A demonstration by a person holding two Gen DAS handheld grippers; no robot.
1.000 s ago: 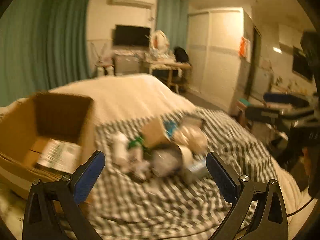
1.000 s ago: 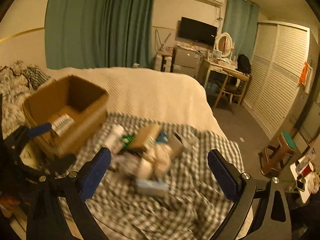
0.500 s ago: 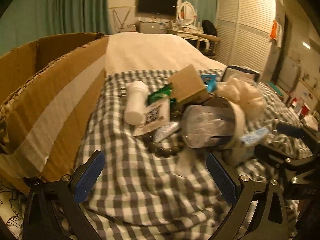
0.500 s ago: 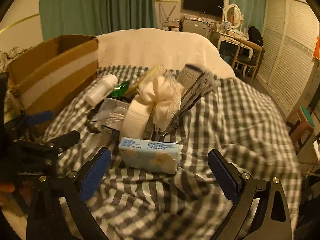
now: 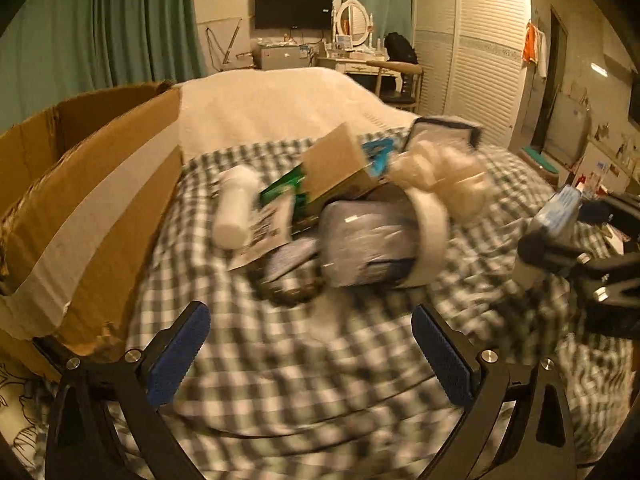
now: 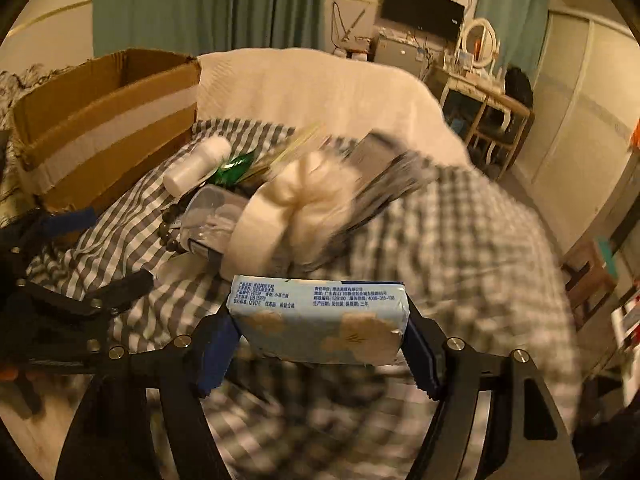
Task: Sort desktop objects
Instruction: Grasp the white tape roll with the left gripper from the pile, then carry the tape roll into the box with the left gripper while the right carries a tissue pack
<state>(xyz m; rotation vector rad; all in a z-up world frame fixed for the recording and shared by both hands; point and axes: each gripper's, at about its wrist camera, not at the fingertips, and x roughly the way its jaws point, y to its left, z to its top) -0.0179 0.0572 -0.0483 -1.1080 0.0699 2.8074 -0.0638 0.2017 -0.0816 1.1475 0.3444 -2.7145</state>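
Note:
A heap of small objects lies on the checked cloth (image 5: 304, 360): a white bottle (image 5: 236, 204), a brown card box (image 5: 336, 168), a clear plastic case (image 5: 364, 240), a tape roll (image 5: 430, 240) and a white puff (image 5: 444, 180). My left gripper (image 5: 310, 356) is open and empty, just short of the heap. My right gripper (image 6: 320, 344) is shut on a blue tissue pack (image 6: 320, 320), held above the cloth in front of the heap. The pack also shows in the left wrist view (image 5: 560, 212), at the far right.
An open cardboard box (image 5: 92, 208) stands at the left of the heap, also in the right wrist view (image 6: 104, 120). A dark bead bracelet (image 6: 170, 232) lies by the case. The bed's cream cover (image 6: 312, 88) stretches behind. A desk and chair stand beyond.
My right gripper has closed on the blue tissue pack and lifted it off the cloth. My left gripper has shifted slightly closer to the heap and stays open.

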